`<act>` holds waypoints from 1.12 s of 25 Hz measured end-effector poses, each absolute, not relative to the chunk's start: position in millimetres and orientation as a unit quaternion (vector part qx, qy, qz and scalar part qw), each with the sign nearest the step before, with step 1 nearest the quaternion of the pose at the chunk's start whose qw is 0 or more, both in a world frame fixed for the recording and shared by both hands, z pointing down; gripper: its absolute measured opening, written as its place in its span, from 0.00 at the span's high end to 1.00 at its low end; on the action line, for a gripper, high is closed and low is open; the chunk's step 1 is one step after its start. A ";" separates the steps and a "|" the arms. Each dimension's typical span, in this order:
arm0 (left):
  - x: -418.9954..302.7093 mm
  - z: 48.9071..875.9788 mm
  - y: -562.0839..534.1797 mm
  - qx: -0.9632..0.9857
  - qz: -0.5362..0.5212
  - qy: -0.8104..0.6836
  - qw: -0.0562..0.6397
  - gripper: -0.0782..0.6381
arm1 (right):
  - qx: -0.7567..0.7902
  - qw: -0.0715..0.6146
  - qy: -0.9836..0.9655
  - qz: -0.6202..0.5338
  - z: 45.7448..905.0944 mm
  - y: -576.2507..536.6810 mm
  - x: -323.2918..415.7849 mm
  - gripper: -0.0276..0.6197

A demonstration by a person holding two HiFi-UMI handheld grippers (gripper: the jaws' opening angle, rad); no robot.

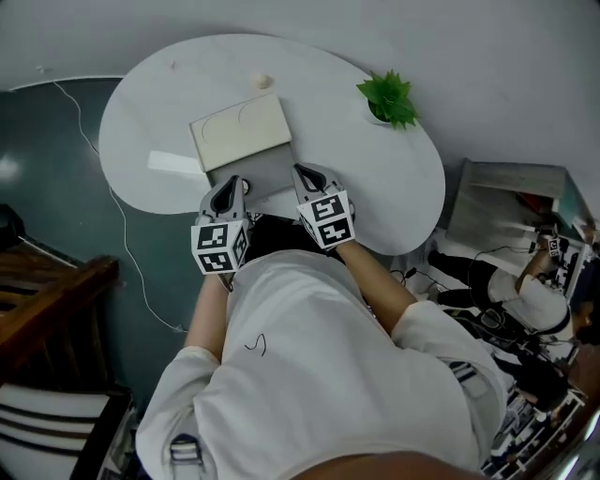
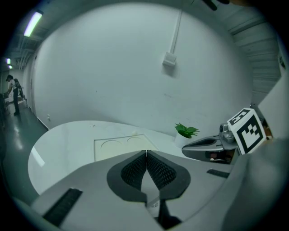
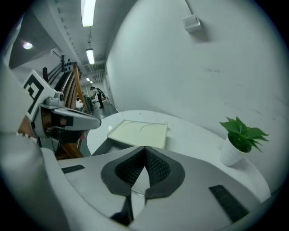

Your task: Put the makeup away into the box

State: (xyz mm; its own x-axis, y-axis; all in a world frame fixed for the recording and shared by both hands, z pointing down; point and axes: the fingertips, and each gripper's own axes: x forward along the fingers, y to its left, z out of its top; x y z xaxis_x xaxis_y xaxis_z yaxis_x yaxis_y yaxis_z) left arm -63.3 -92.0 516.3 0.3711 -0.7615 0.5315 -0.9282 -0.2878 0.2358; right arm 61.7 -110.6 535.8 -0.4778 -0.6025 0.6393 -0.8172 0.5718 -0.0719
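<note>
It looks like a lab or workshop hall: long fluorescent ceiling tubes [image 3: 87, 11], a bare white wall [image 2: 113, 67], a dark teal floor [image 1: 56, 159], and cluttered cabled equipment [image 1: 525, 328].

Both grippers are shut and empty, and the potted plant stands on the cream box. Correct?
No: in the head view the potted plant stands on the white table, apart from the cream box. Left gripper and right gripper are shut and empty.

White oval table [image 1: 398, 187] w/ potted plant [image 1: 389, 98] near far-right edge, small beige round obj [image 1: 263, 82] at far edge. White cable [image 1: 129, 246] on floor, wood furniture [image 1: 52, 281] at left.
</note>
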 end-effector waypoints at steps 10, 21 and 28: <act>-19.2 438.6 -74.8 0.800 0.135 -0.564 0.155 0.86 | 0.437 0.174 -0.873 0.130 457.8 -99.5 97.3 0.96; -27.1 371.2 -65.1 0.800 0.075 -0.588 0.091 0.86 | 0.464 0.092 -0.877 0.086 385.2 -87.8 108.0 0.96; -63.2 325.7 -66.3 0.807 0.032 -0.588 0.047 0.86 | 0.494 0.063 -0.867 0.023 329.5 -89.3 77.9 0.96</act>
State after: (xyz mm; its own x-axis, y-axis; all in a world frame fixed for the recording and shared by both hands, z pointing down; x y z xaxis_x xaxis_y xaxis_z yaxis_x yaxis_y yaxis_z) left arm -63.2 -66.3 325.7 0.3064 -0.9458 0.1072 -0.9519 -0.3040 0.0387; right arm 77.9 -89.3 329.5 -0.5046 -0.8533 0.1317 -0.8590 0.5114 0.0223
